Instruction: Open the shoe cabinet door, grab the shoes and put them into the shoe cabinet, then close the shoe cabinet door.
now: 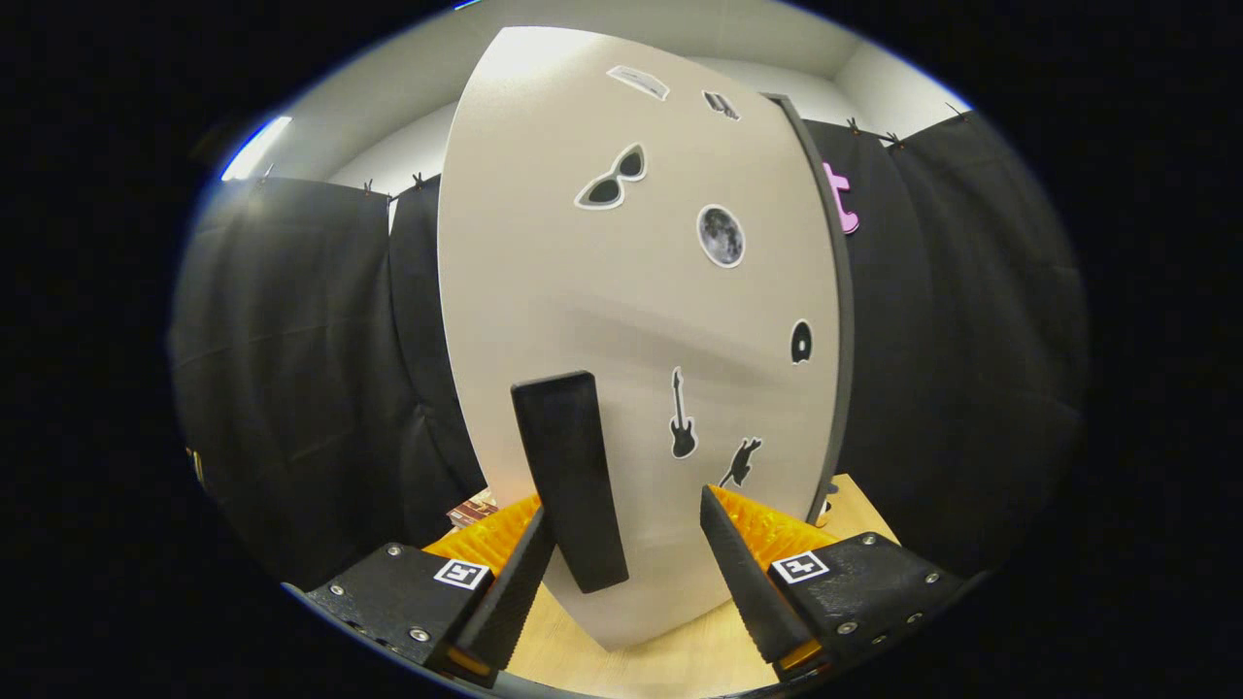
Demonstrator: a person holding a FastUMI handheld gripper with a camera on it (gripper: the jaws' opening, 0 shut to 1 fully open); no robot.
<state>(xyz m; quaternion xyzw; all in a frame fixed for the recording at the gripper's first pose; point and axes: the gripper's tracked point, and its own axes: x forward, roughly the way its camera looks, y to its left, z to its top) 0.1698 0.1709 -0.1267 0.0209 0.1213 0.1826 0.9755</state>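
Note:
The shoe cabinet door point(631, 291) is a pale panel with several small stickers, standing right in front of me. Its dark side edge point(837, 320) shows along the right. A black upright bar handle point(568, 476) sticks out from the lower part of the door. My gripper point(623, 505) is open, with the handle between its fingers, close against the left finger point(515, 582) and apart from the right finger point(743, 573). The door hides the cabinet's inside.
A light wooden surface point(680, 655) lies under the door and the fingers. Black cloth walls point(311, 369) hang on both sides. A small brown thing point(473, 510) lies low beside the door's left edge.

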